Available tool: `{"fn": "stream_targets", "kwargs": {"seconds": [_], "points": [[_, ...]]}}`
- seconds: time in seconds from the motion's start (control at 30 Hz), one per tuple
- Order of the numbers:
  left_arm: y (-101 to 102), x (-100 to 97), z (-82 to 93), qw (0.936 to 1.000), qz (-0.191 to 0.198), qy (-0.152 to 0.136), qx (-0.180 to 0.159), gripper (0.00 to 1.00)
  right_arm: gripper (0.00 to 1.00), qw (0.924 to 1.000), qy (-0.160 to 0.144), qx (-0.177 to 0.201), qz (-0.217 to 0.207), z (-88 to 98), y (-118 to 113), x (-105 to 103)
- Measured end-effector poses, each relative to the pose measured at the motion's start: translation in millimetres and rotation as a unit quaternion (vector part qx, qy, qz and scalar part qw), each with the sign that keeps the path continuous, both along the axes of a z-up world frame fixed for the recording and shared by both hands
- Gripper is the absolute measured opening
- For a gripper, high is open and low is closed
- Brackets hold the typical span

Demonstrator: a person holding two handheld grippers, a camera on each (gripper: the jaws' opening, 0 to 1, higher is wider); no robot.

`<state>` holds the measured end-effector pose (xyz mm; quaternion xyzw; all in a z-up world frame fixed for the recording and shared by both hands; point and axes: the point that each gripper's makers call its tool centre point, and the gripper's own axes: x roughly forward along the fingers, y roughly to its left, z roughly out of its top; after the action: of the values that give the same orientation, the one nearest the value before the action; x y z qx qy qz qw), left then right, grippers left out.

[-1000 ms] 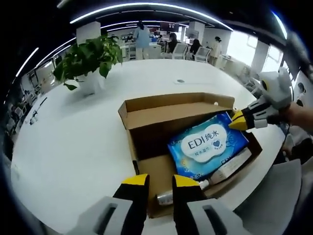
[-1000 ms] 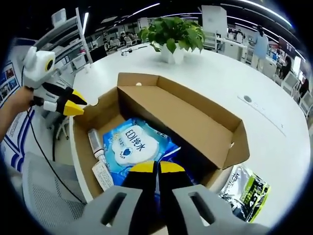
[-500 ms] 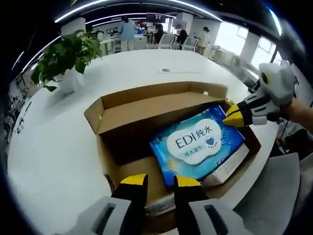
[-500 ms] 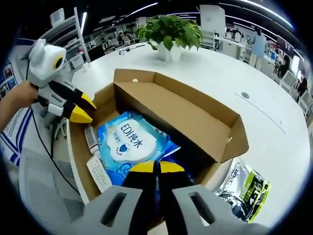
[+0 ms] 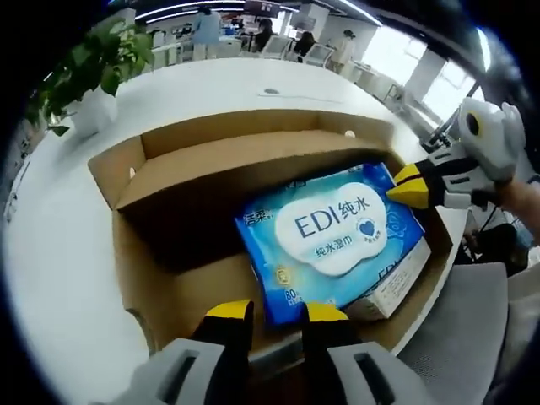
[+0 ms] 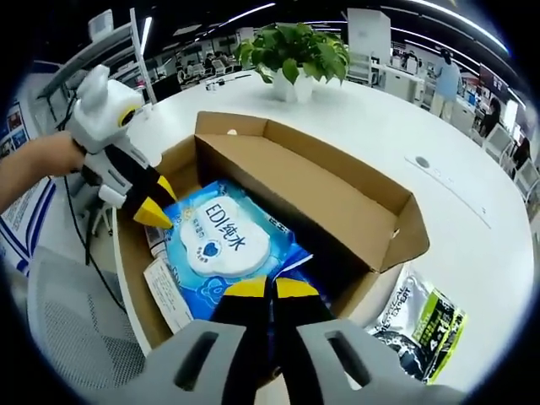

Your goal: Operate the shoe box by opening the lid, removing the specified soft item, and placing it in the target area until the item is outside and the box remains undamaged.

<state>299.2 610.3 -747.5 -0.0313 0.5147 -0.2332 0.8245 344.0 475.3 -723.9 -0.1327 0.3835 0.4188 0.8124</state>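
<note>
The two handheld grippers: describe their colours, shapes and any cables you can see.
Both the left gripper and the right gripper have light grey bodies ending in black jaws with yellow tips. From the side, each has a rounded white housing. A dark cable hangs below the left one.

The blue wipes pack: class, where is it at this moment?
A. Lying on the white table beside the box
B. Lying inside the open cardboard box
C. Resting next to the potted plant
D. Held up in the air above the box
B: the blue wipes pack lies flat inside the open cardboard box, with the box walls around it and the left claw at its edge.
</note>
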Motion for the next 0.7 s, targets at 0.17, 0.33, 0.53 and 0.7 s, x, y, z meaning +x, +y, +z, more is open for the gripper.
{"fn": "stream_targets", "kwargs": {"seconds": [0.17,0.33,0.53,0.7], "points": [[-1,0.6,-3.3,0.9989,0.035,0.019,-0.026,0.17,0.00,1.0000,0.001,0.005,-0.003,0.2,0,-1],[0,-0.3,-2.6,0.9986,0.040,0.021,-0.029,0.11,0.00,1.0000,-0.001,0.006,-0.005,-0.5,-1,-3],[-2,-2.6,0.0,0.9980,0.049,0.019,-0.035,0.04,0.00,0.9999,-0.004,0.010,-0.007,-0.8,-2,-5],[-5,-4.7,5.9,0.9989,0.043,0.006,-0.019,0.02,0.00,0.9999,-0.011,0.009,-0.006,2.0,-2,-6]]}}
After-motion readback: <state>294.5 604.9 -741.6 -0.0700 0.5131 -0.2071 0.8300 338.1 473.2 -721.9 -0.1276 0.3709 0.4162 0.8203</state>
